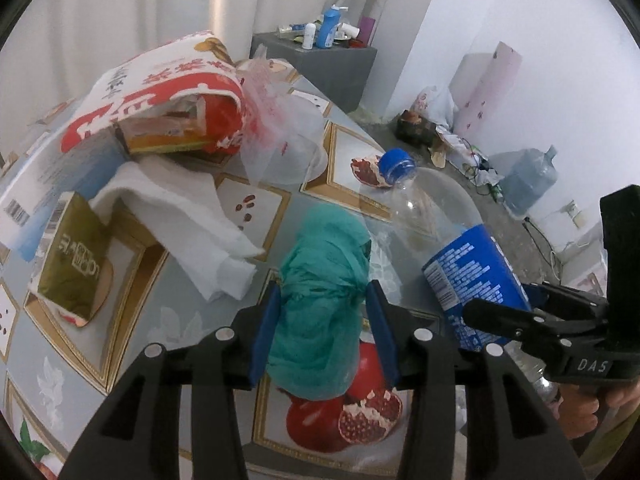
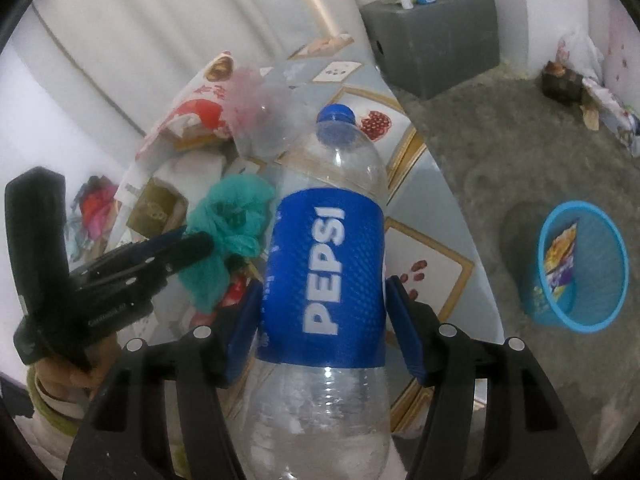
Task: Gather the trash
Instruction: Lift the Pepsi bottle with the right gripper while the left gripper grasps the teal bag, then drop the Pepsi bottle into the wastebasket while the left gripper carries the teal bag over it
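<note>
Grab step: left gripper (image 1: 322, 334) fingers close around the teal net wad (image 1: 320, 304), right gripper (image 2: 322, 330) fingers clamp the Pepsi bottle (image 2: 324, 272), both over the bench (image 1: 168, 320); next, carry both to the blue bin (image 2: 576, 272) on the floor.

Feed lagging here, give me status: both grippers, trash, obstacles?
Left gripper around teal bag. Right gripper around Pepsi bottle. Blue bin on floor, path clear.

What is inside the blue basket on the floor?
The blue basket holds a colourful snack wrapper leaning on its wall. The bottom is hidden by its wall.
</note>
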Demonstrator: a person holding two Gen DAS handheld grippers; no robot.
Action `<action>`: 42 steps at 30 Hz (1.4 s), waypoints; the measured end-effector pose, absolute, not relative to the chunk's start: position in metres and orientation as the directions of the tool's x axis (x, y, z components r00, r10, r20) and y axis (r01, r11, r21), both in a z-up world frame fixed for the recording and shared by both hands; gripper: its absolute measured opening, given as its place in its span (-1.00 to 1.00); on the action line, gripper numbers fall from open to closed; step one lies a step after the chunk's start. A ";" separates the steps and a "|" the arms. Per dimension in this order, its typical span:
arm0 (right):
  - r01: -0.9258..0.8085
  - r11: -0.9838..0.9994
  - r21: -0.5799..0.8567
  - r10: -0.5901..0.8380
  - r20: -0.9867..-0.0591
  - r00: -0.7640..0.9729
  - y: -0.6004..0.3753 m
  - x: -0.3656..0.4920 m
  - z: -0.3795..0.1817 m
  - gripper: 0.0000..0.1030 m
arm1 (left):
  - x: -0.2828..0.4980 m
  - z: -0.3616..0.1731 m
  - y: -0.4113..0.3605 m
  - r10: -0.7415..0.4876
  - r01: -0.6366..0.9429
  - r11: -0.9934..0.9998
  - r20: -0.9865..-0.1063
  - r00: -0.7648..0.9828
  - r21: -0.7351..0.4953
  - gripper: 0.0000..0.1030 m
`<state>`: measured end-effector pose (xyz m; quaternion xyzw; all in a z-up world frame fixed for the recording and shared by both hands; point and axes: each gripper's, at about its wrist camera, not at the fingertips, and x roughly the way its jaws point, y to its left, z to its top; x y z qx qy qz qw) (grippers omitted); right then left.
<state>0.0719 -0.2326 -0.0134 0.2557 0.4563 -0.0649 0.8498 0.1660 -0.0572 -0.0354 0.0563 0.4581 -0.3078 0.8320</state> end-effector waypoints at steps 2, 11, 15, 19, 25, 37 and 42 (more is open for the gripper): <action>0.343 0.855 0.390 0.143 -0.812 0.566 -0.235 0.073 -0.016 0.13 | 0.166 -0.037 -0.062 -0.452 0.569 0.804 -0.797 0.400 -0.171 -0.17; 0.347 0.832 0.432 0.162 -0.789 0.593 -0.237 0.063 -0.015 0.07 | 0.157 -0.031 -0.071 -0.446 0.593 0.794 -0.791 0.418 -0.134 -0.32; 0.336 0.828 0.449 0.165 -0.768 0.619 -0.239 0.052 -0.009 0.07 | 0.148 -0.023 -0.069 -0.455 0.595 0.791 -0.787 0.417 -0.143 -0.43; 0.331 0.814 0.477 0.165 -0.737 0.655 -0.246 0.035 0.000 0.07 | 0.140 -0.014 -0.072 -0.464 0.602 0.786 -0.779 0.423 -0.142 -0.44; 0.358 0.781 0.511 0.122 -0.688 0.716 -0.271 -0.002 0.015 0.06 | 0.124 0.010 -0.092 -0.510 0.642 0.751 -0.752 0.418 -0.152 -0.45; 0.656 0.502 0.563 -0.138 -0.697 0.703 -0.399 -0.131 -0.014 0.07 | 0.125 0.016 -0.268 -0.625 0.818 0.497 -0.773 0.105 -0.291 -0.45; 0.728 0.276 0.628 -0.094 -0.736 0.671 -0.449 -0.155 -0.074 0.08 | 0.133 -0.029 -0.369 -0.535 0.835 0.436 -0.843 -0.058 -0.334 -0.45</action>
